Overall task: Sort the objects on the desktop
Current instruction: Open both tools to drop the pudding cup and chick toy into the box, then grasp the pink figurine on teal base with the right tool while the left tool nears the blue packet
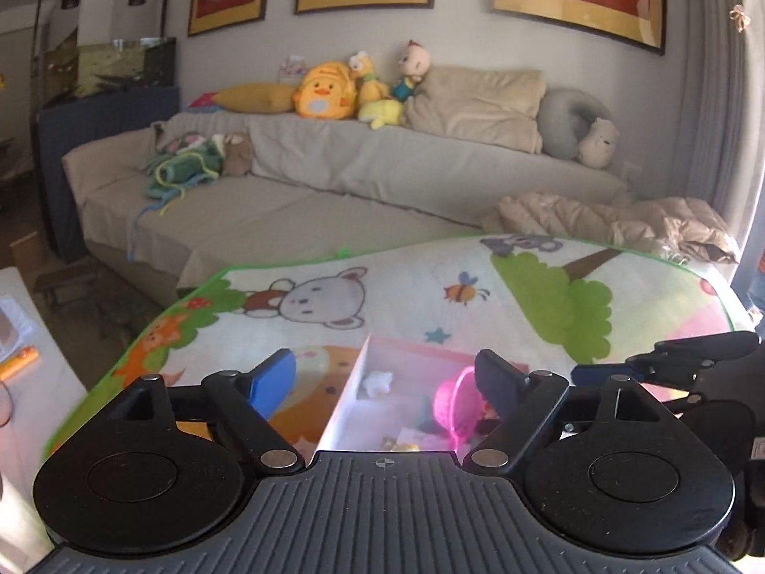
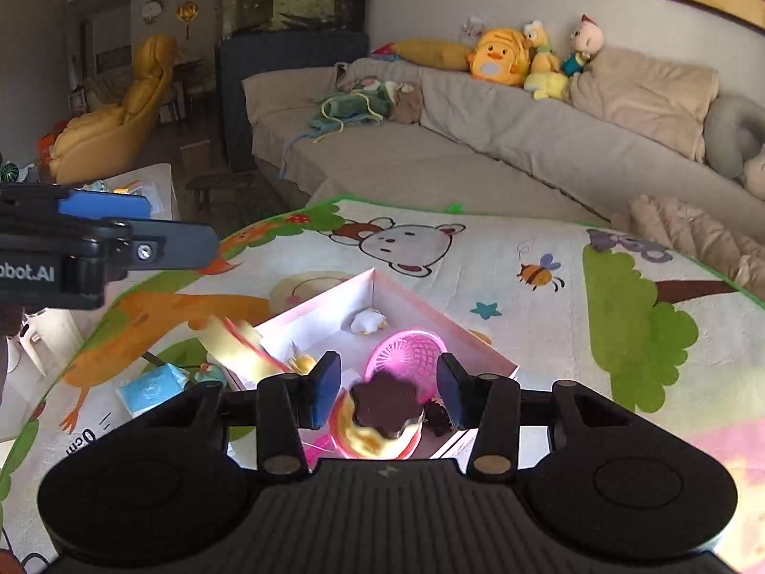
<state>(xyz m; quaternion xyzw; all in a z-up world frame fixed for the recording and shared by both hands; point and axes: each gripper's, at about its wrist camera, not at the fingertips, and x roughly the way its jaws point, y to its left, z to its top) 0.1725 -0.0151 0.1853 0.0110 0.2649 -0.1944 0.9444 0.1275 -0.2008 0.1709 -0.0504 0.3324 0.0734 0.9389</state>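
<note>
A white open box (image 2: 334, 303) sits on the cartoon play mat (image 2: 550, 315). Inside it lie a pink mesh basket (image 2: 411, 351), a small white plush toy (image 2: 368, 321) and a yellow piece (image 2: 303, 362). My right gripper (image 2: 389, 390) is open above the box; a brown-topped pudding toy (image 2: 382, 413) sits between its fingers, untouched. My left gripper (image 1: 385, 380) is open and empty over the box's (image 1: 342, 402) left wall, with the pink basket (image 1: 454, 402) by its right finger. The left gripper also shows at the left of the right wrist view (image 2: 95, 239).
A blue tissue pack (image 2: 150, 390) and a small green toy (image 2: 210, 373) lie on the mat left of the box. A beige sofa (image 2: 430, 143) with plush toys stands behind. A white side table (image 1: 19, 382) is at the left.
</note>
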